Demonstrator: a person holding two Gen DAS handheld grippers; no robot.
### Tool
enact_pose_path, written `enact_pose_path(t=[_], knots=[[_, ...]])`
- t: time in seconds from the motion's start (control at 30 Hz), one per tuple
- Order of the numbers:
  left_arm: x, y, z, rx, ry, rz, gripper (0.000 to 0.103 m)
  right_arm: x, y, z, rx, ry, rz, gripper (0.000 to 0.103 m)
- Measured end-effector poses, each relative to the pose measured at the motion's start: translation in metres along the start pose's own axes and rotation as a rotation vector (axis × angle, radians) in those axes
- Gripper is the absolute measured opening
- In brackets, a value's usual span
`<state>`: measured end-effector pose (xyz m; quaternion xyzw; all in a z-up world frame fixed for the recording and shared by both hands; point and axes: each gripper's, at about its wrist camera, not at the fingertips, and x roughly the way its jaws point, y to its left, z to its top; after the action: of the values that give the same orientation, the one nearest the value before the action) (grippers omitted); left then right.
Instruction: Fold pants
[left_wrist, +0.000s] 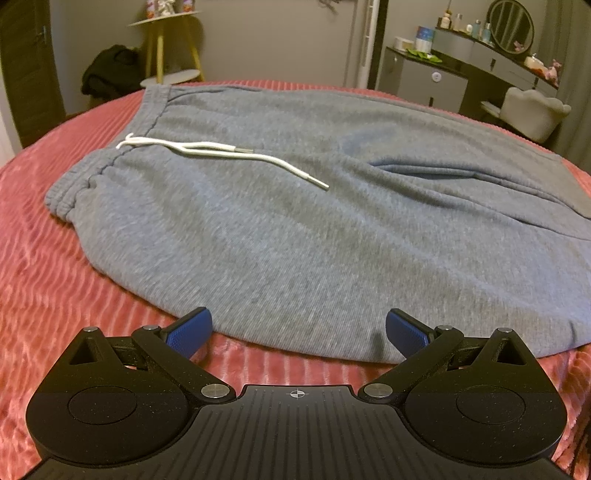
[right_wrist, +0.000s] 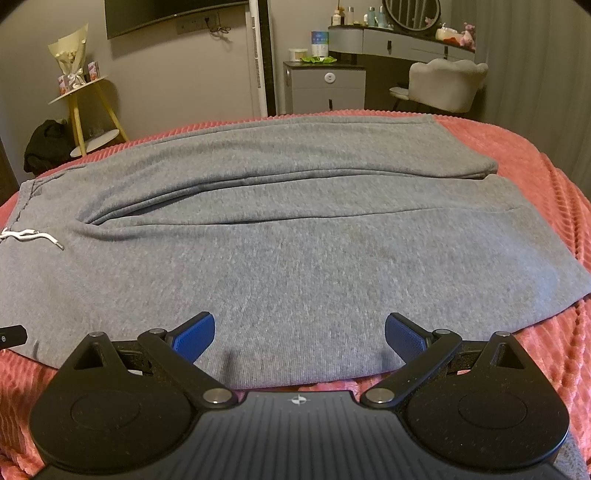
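The gray pants (left_wrist: 295, 221) lie flat across the bed (left_wrist: 55, 295), soft and floppy, so the wide-open, empty left claw (left_wrist: 299, 328) and right claw (right_wrist: 299, 330) should pinch the near edge.

Dim, warm indoor light gives both views a grainy, soft look. Fisheye bending curves the bed (left_wrist: 55, 295) edge and walls, with dark vignetting in the corners. Faint shadows fall on the pants (right_wrist: 295, 258) beside the gripper fingers (right_wrist: 195, 332).
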<state>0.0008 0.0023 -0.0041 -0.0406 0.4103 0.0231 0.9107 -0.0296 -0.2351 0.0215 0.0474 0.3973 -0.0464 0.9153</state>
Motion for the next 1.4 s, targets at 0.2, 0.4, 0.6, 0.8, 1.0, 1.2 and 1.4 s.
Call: enact_pose_path(t=[0.2, 0.4, 0.6, 0.8, 1.0, 1.2, 1.4], knots=[[0.000, 0.000, 0.000, 0.000, 0.000, 0.001, 0.103, 0.001, -0.003, 0.000, 0.011, 0.001, 0.011, 0.099], [0.001, -0.001, 0.000, 0.003, 0.007, 0.001, 0.103, 0.003, -0.003, 0.000, 0.008, 0.001, 0.022, 0.099], [0.002, -0.003, 0.001, 0.014, 0.013, 0.000, 0.103, 0.005, -0.004, -0.001, 0.013, 0.005, 0.028, 0.099], [0.004, -0.006, 0.001, 0.032, 0.022, 0.003, 0.103, 0.005, -0.003, -0.001, 0.018, 0.009, 0.032, 0.099], [0.004, -0.008, 0.002, 0.045, 0.015, 0.003, 0.103, 0.007, -0.003, 0.000, 0.023, 0.016, 0.044, 0.099], [0.004, -0.017, 0.013, 0.081, -0.010, 0.038, 0.103, 0.017, -0.018, 0.009, 0.097, 0.035, 0.095, 0.099], [0.017, -0.014, 0.056, -0.063, -0.086, 0.117, 0.103, 0.056, -0.057, 0.036, 0.232, 0.062, 0.062, 0.099]])
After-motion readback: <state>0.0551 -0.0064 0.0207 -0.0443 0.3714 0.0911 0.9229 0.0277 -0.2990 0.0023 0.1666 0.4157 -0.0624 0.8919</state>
